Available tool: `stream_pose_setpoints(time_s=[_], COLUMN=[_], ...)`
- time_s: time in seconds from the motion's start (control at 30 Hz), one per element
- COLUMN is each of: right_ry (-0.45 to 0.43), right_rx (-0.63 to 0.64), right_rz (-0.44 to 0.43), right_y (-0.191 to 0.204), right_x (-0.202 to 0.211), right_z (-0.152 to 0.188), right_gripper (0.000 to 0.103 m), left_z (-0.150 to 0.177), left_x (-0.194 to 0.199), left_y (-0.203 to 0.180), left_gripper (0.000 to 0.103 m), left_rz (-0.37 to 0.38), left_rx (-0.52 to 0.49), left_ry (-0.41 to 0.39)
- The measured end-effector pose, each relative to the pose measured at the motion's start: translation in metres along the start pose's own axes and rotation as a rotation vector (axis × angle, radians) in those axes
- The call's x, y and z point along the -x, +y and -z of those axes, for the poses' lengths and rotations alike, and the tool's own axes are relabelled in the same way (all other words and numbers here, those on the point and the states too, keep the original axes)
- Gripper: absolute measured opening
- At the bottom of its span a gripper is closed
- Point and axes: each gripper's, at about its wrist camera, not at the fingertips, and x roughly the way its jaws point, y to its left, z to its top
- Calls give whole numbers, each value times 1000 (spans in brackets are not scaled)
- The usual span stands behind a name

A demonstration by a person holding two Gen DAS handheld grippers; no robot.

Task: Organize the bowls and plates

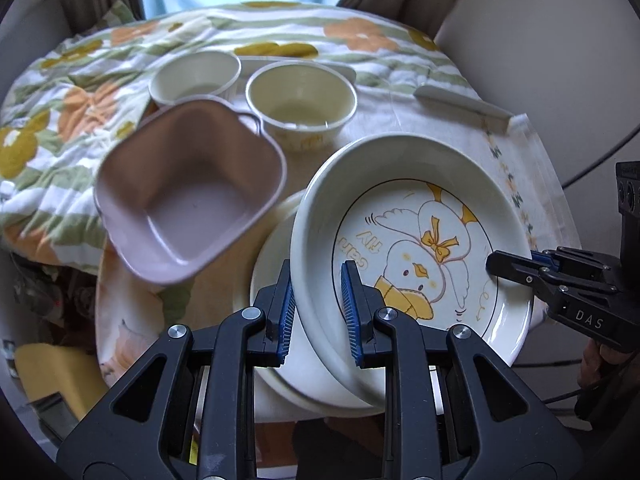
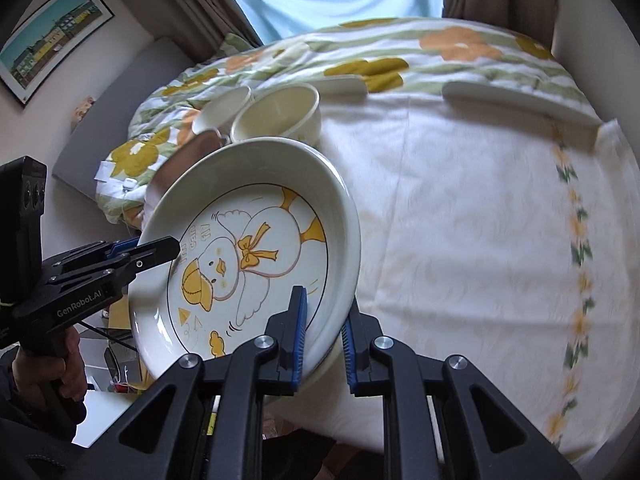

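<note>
A cream plate with a yellow duck drawing (image 1: 404, 240) (image 2: 248, 248) hangs tilted above the table, held from both sides. My left gripper (image 1: 318, 280) (image 2: 152, 250) is shut on its left rim. My right gripper (image 2: 326, 320) (image 1: 520, 264) is shut on the opposite rim. Under the duck plate lies another white plate (image 1: 272, 252), partly hidden. A pink square bowl (image 1: 192, 196) stands to the left of it. Behind stand two cream bowls (image 1: 196, 76) (image 1: 300, 96) side by side; the right wrist view shows the nearer one (image 2: 276, 116).
The round table carries a pale flowered cloth (image 2: 460, 240). Two flat white plates (image 1: 460, 106) (image 2: 520, 100) (image 2: 344, 82) lie at its far side. A flowered quilt (image 1: 60, 112) is bunched at the left and back. A person's hand (image 2: 68, 364) holds the left gripper's handle.
</note>
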Motion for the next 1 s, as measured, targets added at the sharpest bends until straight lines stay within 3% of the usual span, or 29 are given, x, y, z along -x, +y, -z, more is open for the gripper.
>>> stream_pose_setpoints(time_s=[0.3,0.6,1.0], right_ry=[55,51,45], right_rx=[40,51,112], right_rz=[56,55,105], right_y=[4,7,12], right_x=[-20,-23,-24], right_z=[13,17,13], right_gripper=[15,15,15], left_z=[22,22,25], left_x=[-36,-50,-52], left_y=[8,2,-30], left_gripper=[20,19,20], left_rz=[-1,-78,-289], left_rx=[3,-40,-215], left_ry=[71,95,73])
